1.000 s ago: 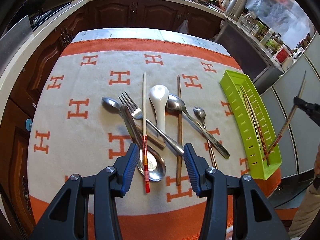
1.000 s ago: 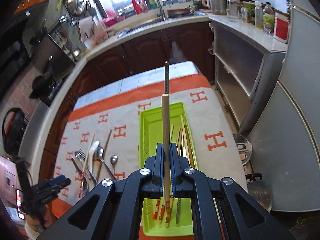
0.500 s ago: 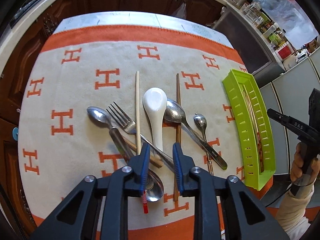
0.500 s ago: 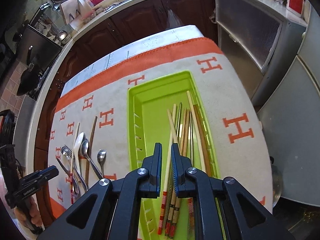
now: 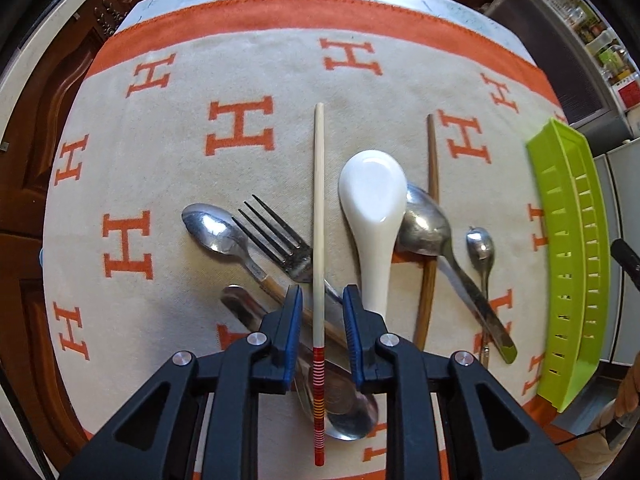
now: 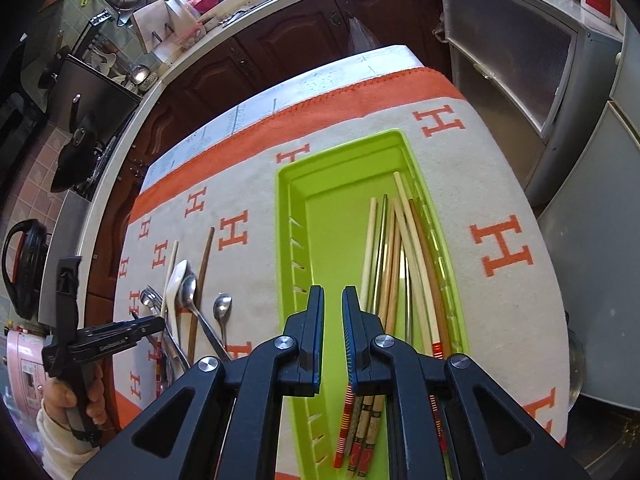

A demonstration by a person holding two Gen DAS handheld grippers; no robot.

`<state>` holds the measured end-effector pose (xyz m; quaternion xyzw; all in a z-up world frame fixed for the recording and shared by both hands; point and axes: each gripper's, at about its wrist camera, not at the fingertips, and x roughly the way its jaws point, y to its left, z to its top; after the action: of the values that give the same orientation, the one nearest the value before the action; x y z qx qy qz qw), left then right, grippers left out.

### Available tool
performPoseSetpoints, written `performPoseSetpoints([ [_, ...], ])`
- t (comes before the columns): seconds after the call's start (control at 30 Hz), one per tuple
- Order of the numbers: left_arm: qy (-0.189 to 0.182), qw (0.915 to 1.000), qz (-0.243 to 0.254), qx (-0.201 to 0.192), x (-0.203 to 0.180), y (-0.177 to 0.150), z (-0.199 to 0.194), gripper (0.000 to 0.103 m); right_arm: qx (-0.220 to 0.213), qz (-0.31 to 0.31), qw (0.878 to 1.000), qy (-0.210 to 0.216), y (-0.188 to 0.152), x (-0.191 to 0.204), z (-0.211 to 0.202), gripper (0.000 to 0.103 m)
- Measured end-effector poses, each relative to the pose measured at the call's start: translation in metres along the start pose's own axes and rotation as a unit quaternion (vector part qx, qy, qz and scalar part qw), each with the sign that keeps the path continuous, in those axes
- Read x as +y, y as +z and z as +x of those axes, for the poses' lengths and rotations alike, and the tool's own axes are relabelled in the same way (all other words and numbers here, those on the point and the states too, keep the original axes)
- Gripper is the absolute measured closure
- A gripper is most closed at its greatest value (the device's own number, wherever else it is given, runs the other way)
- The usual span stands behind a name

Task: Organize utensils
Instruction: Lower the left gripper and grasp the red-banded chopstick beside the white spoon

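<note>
Since the earlier frame the left claw (image 5: 319, 300) had dropped closer to the cloth and its jaws had just been closing, while the right claw (image 6: 333, 300) had let go of its chopstick and sunk over the tray. The left claw's blue pads stood narrowly apart on either side of the pale wooden chopstick with the red-and-orange banded end (image 5: 319, 240), a thin gap showing on each side, so they did not yet press it. That chopstick lay across the silver metal fork (image 5: 276, 240) and a large steel spoon (image 5: 344, 408). Just beside it lay the white ceramic soup spoon (image 5: 374, 216), then a dark brown wooden chopstick (image 5: 431, 216) and two more steel spoons, all on the beige cloth with orange H letters (image 5: 168, 152) covering the worktop.

The right claw's jaws stood a slit apart with nothing between them, above the lime-green plastic slotted tray (image 6: 296, 216). A bundle of chopsticks (image 6: 396, 248) lay lengthwise along the tray's right side. At the left edge of the right wrist view, a hand (image 6: 68, 400) in a white sleeve gripped the left claw's handle.
</note>
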<state>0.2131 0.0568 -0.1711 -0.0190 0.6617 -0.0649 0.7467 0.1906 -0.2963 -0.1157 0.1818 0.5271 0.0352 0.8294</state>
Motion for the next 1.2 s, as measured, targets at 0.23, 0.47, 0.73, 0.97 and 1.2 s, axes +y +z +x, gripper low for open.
performPoseSetpoints([
  [0.23, 0.014, 0.9996, 0.022, 0.007, -0.014, 0.006, 0.011, 0.084, 0.004, -0.002, 1.000, 0.012, -0.002, 0.003, -0.001, 0.094],
  [0.47, 0.006, 0.9998, 0.015, 0.010, -0.016, 0.004, 0.019, 0.093, 0.005, 0.008, 1.000, 0.008, -0.006, -0.002, 0.001, 0.093],
  [0.73, -0.037, 0.9991, -0.019, 0.011, 0.002, -0.008, 0.012, 0.099, 0.004, 0.006, 1.000, 0.013, -0.009, -0.001, 0.001, 0.093],
  [0.97, -0.049, 0.9984, -0.027, -0.010, 0.006, -0.023, -0.008, 0.100, 0.004, 0.008, 1.000, 0.021, -0.014, 0.000, -0.001, 0.093],
  [1.2, -0.078, 0.9959, -0.029, -0.034, 0.008, -0.031, -0.045, 0.100, 0.005, 0.010, 1.000, 0.028, -0.020, -0.002, -0.002, 0.094],
])
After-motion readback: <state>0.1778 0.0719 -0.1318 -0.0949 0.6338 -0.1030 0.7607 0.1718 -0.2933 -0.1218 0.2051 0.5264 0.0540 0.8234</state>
